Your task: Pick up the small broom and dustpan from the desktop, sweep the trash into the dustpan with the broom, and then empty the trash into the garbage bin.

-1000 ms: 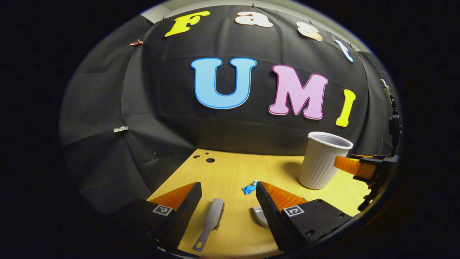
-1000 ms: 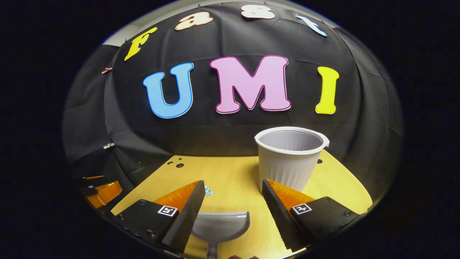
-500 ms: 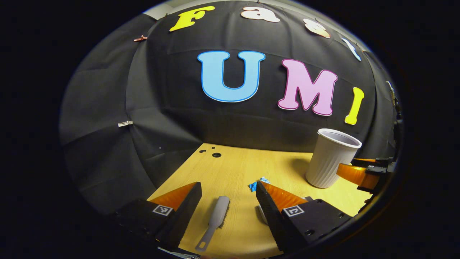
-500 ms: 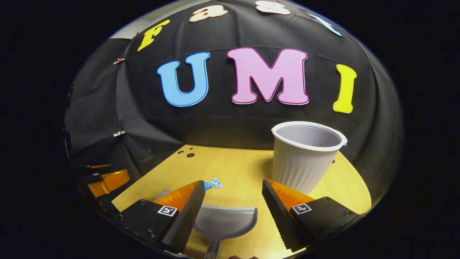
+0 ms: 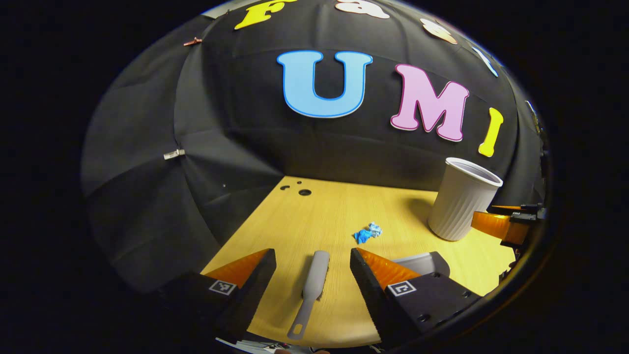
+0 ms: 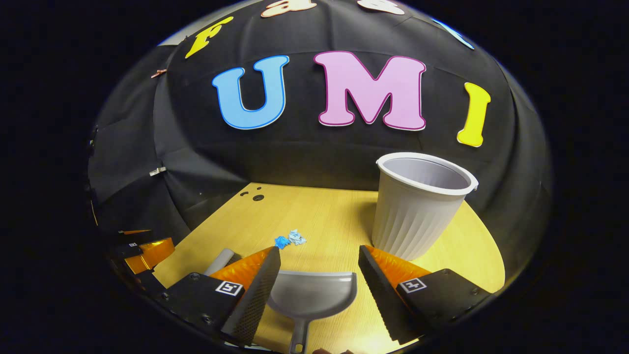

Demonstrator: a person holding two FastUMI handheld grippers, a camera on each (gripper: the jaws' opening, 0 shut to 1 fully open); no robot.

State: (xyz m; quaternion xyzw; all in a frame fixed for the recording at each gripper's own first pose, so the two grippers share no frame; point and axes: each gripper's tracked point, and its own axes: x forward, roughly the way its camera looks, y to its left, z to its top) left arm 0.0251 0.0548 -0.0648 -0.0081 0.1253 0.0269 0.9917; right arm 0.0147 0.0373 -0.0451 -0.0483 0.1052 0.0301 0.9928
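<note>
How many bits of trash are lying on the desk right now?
2, as far as shows: small crumpled scraps lying touching each other mid-desk, beyond the dustpan and left of the garbage bin. Smaller bits could hide behind the gripper fingers.

Under my jaws the surface (image 5: 339, 211) looks like pale wood laminate, smooth with a fine grain. The broom (image 5: 314, 275) and dustpan (image 6: 312, 295) look like matt grey plastic. At one o'clock, the garbage bin (image 6: 417, 206) is ribbed, faintly glossy plastic. The trash (image 5: 367, 233) is crumpled blue paper.
</note>
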